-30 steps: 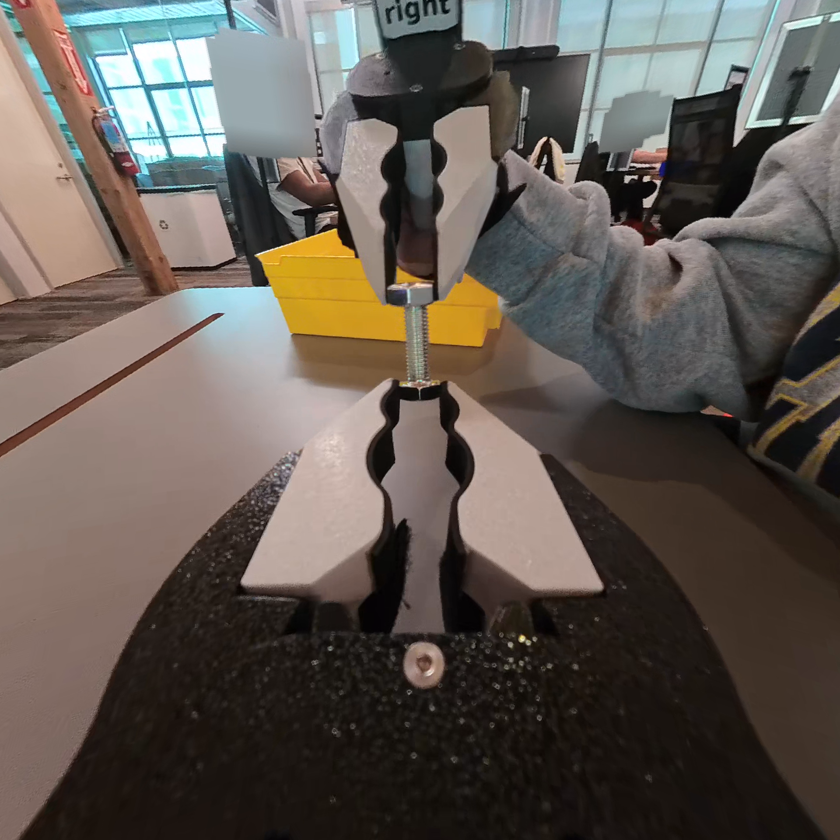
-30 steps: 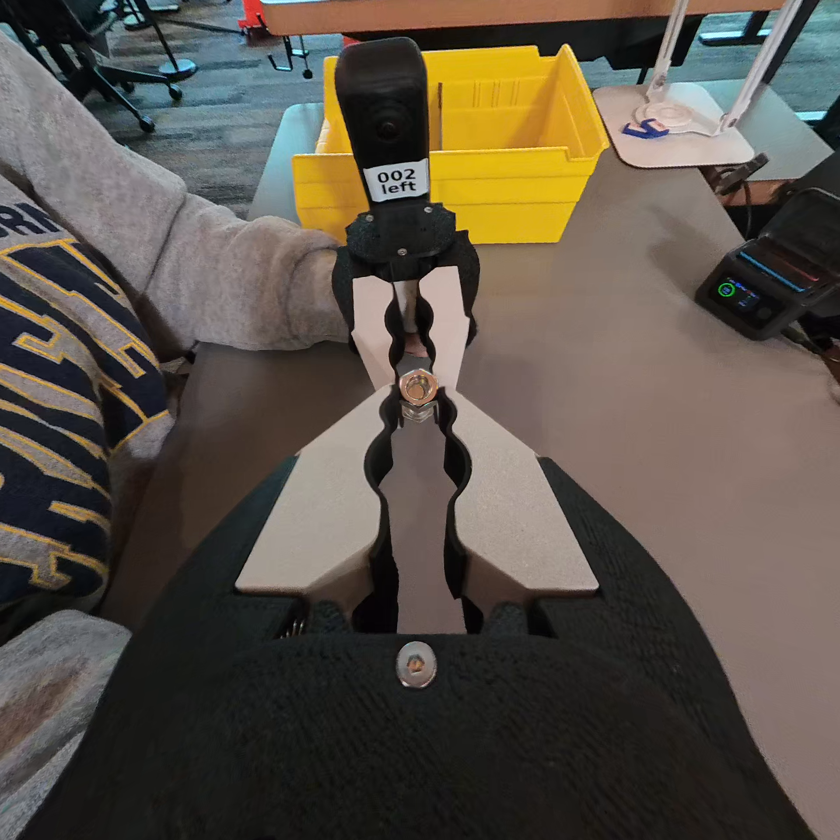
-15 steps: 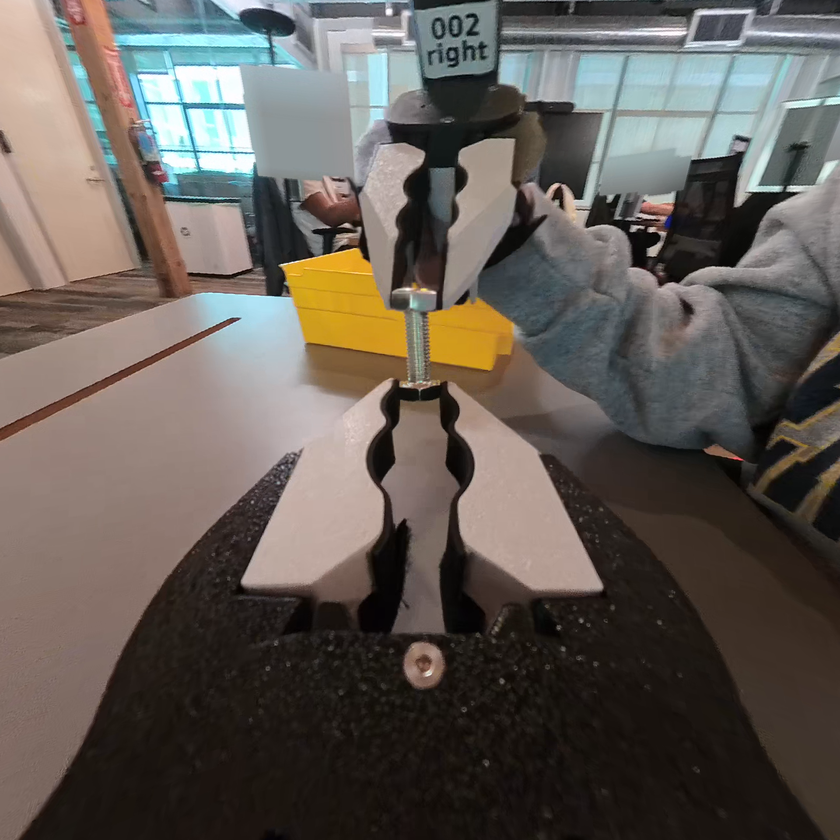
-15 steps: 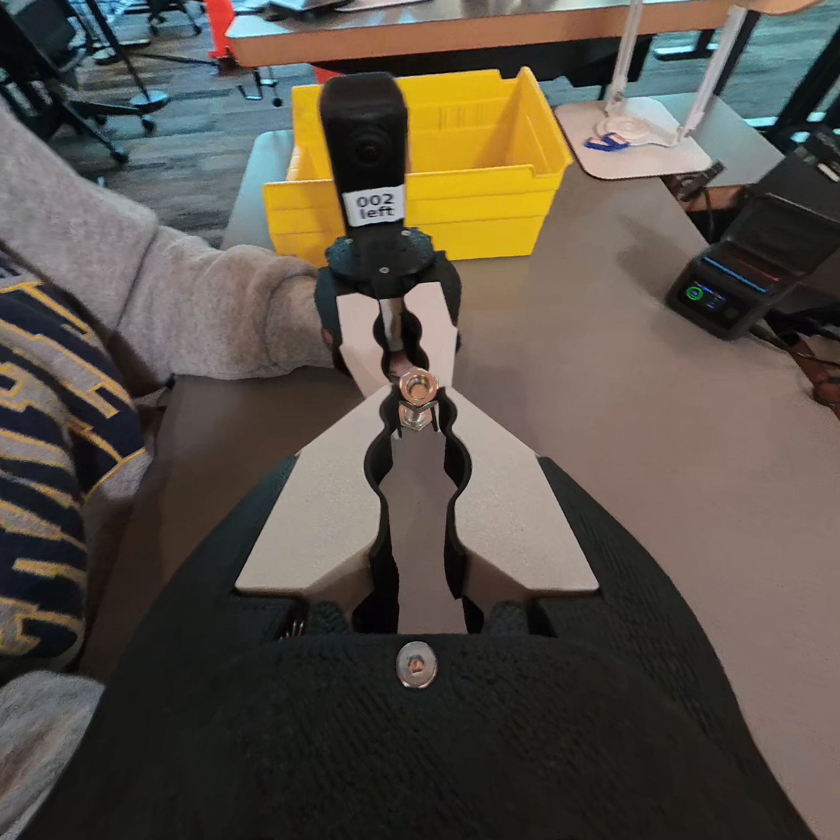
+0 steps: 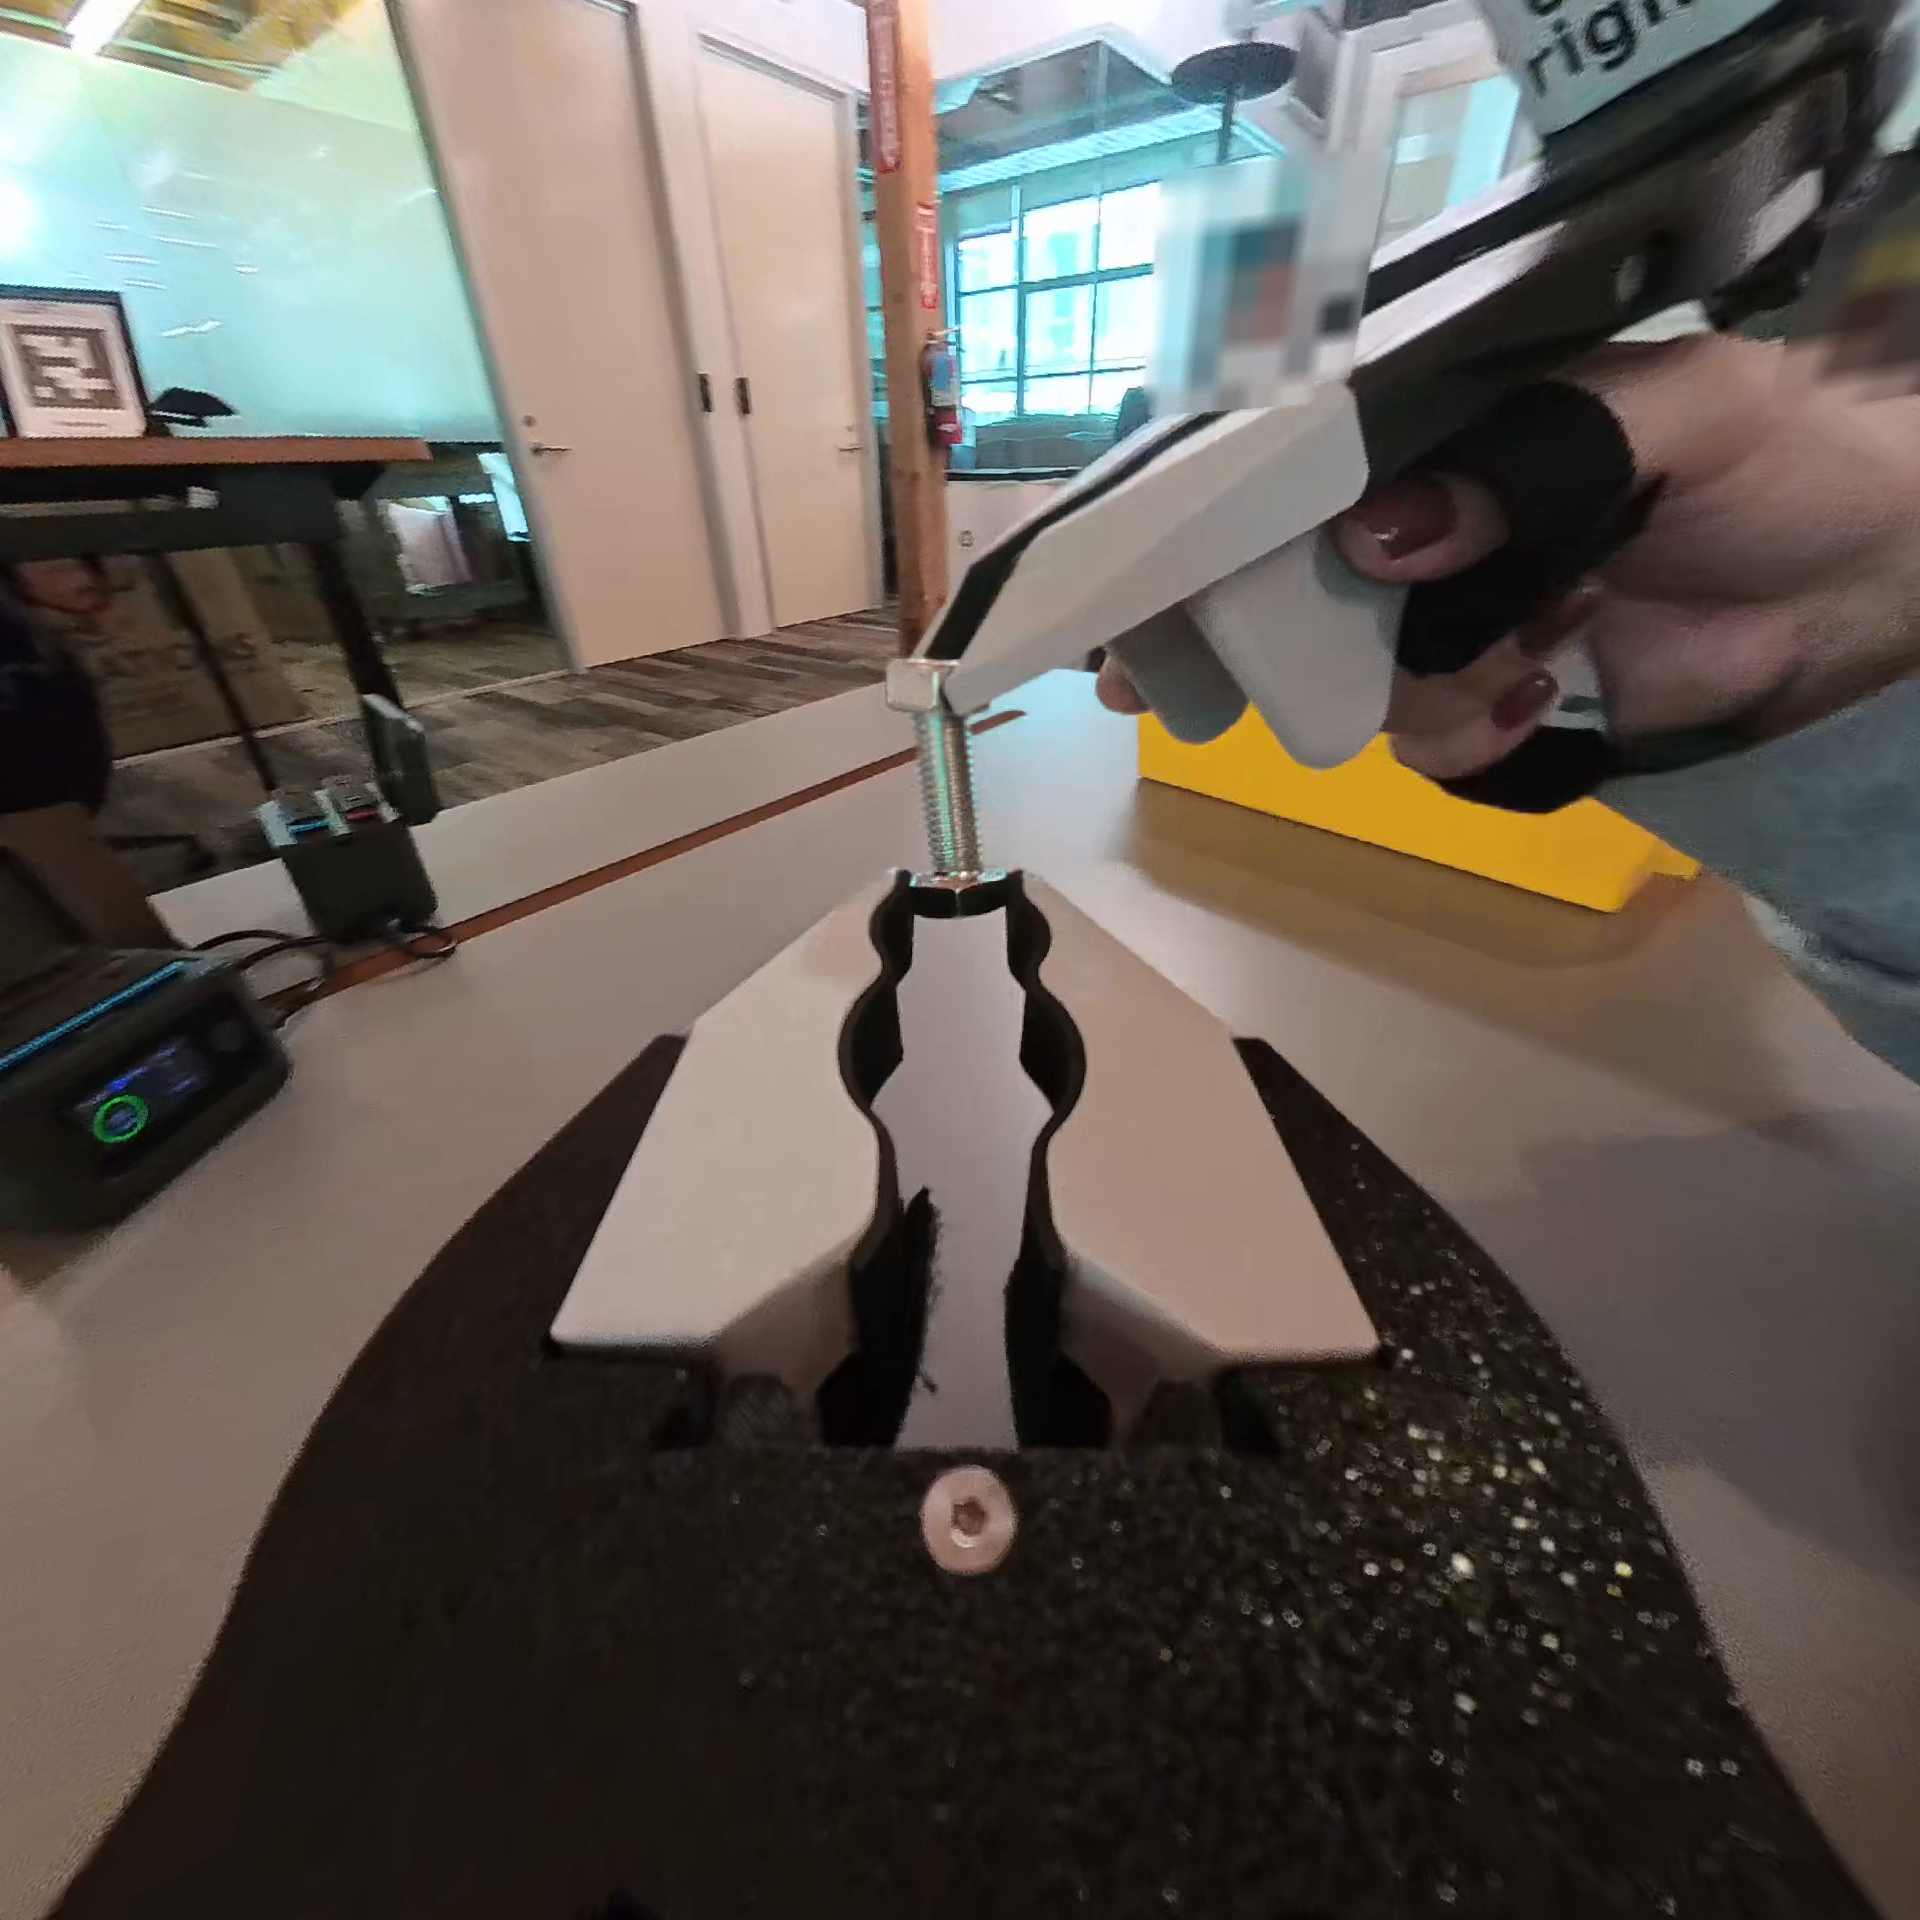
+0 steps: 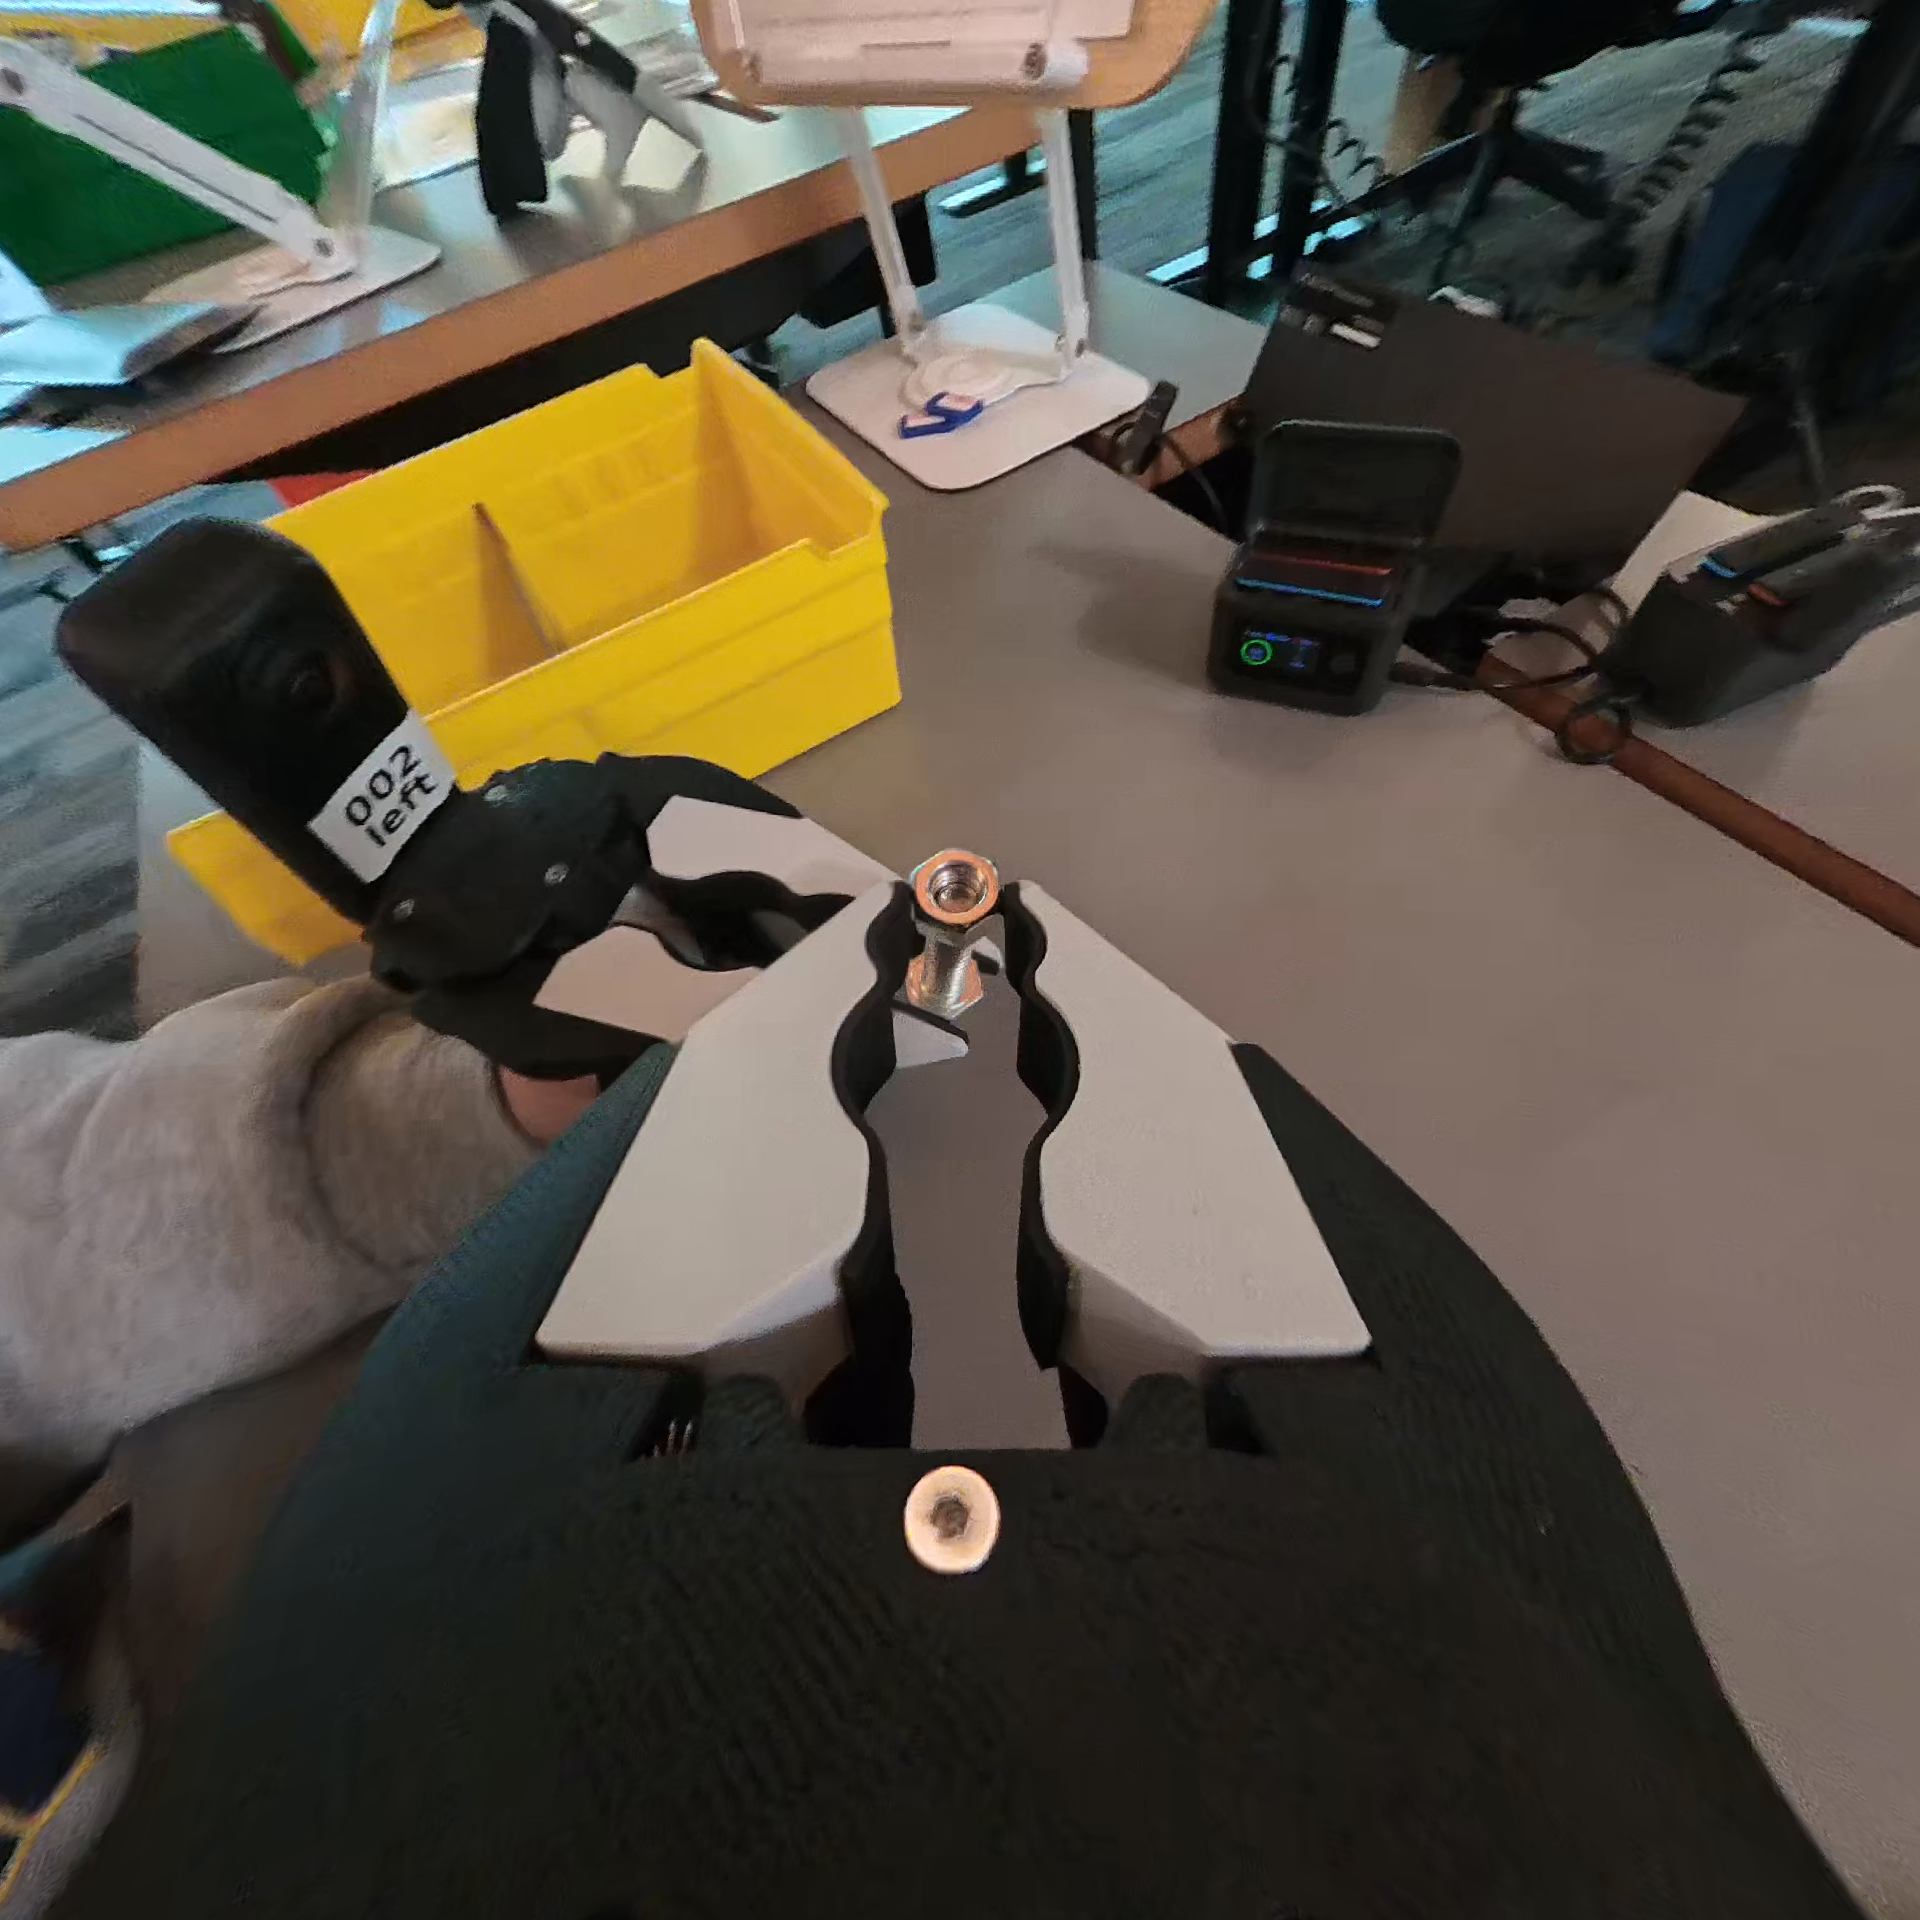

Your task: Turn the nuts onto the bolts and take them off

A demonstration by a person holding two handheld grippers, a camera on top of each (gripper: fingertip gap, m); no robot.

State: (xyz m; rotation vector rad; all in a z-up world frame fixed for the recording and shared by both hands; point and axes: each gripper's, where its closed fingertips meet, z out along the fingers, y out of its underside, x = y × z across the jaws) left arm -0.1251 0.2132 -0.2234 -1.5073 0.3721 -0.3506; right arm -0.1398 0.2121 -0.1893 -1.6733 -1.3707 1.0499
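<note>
Your left hand-held gripper (image 5: 958, 902) pinches the nut (image 5: 954, 882) at its fingertips. Your right hand-held gripper (image 6: 951, 914) clamps the bolt (image 5: 948, 774) by its head, upright above the table (image 5: 1403, 1049). The yellow bin (image 6: 623, 603) sits well apart behind.

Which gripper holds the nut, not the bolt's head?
The left gripper pinches the nut under the bolt; the right gripper grips the head.

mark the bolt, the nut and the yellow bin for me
bolt (image 5: 951, 800), left wrist view, on the threaded shank.
nut (image 5: 954, 883), left wrist view, on its visible top edge between the fingers.
yellow bin (image 6: 727, 675), right wrist view, on its front wall.
</note>
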